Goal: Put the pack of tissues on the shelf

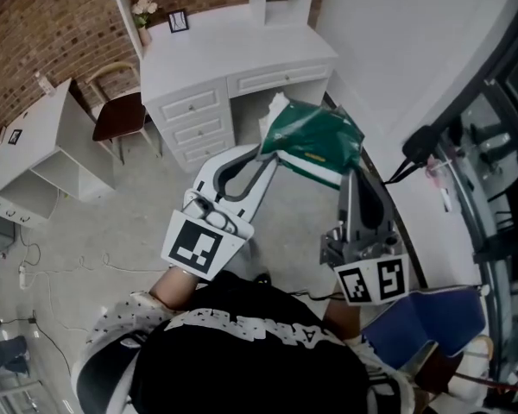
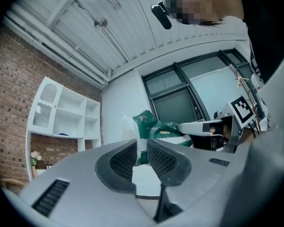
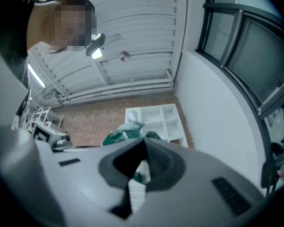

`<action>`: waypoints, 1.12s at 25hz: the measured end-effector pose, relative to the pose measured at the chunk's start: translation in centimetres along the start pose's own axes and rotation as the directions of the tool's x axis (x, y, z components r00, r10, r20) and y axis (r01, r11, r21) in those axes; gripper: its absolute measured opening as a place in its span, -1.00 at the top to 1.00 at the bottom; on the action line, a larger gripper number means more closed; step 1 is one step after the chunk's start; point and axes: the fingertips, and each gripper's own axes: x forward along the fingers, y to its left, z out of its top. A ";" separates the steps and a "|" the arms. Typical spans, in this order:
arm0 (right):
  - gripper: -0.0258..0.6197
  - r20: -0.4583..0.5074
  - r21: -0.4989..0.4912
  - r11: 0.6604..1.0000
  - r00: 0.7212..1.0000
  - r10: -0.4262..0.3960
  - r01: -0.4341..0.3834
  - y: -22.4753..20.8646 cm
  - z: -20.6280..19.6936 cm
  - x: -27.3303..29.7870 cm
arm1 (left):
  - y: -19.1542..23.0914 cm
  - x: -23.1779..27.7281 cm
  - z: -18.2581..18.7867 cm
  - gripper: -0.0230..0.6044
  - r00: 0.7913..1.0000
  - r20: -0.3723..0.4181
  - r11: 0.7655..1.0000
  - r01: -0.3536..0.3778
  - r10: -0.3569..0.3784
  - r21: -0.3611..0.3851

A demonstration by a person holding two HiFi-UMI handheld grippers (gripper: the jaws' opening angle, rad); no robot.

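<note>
Green plastic-wrapped pack of tissues held up in the air, clear of the floor, between both tongs. Left tongs closed on the pack's pale crinkled end flap; in the left gripper view the ribbed pads pinch that flap, with the green body beyond them. Right tongs closed on the opposite side of the pack; the right gripper view shows green-and-white wrapper caught between the jaws. Pack tilted, in front of a white counter with drawers. White open-compartment shelf unit stands against a brick wall, well apart from the pack. Dark wooden chair sits beside the counter.
</note>
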 end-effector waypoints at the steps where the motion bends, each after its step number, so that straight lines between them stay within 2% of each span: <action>1: 0.82 0.003 -0.001 1.000 1.000 -0.006 0.006 -0.4 0.0 -0.4 | -0.4 0.2 -0.2 0.63 1.000 -0.001 1.000 0.006 -0.006 -0.001; 13: 0.82 0.015 -0.015 0.999 0.999 -0.052 0.052 -4.2 0.3 0.6 | -0.8 4.5 -1.0 0.63 0.999 0.007 0.999 0.048 -0.048 -0.011; 28: 0.82 0.012 -0.044 0.996 0.997 -0.074 0.074 -6.7 -0.4 4.3 | 1.9 8.4 -1.8 0.63 0.996 0.053 0.997 0.069 -0.067 -0.025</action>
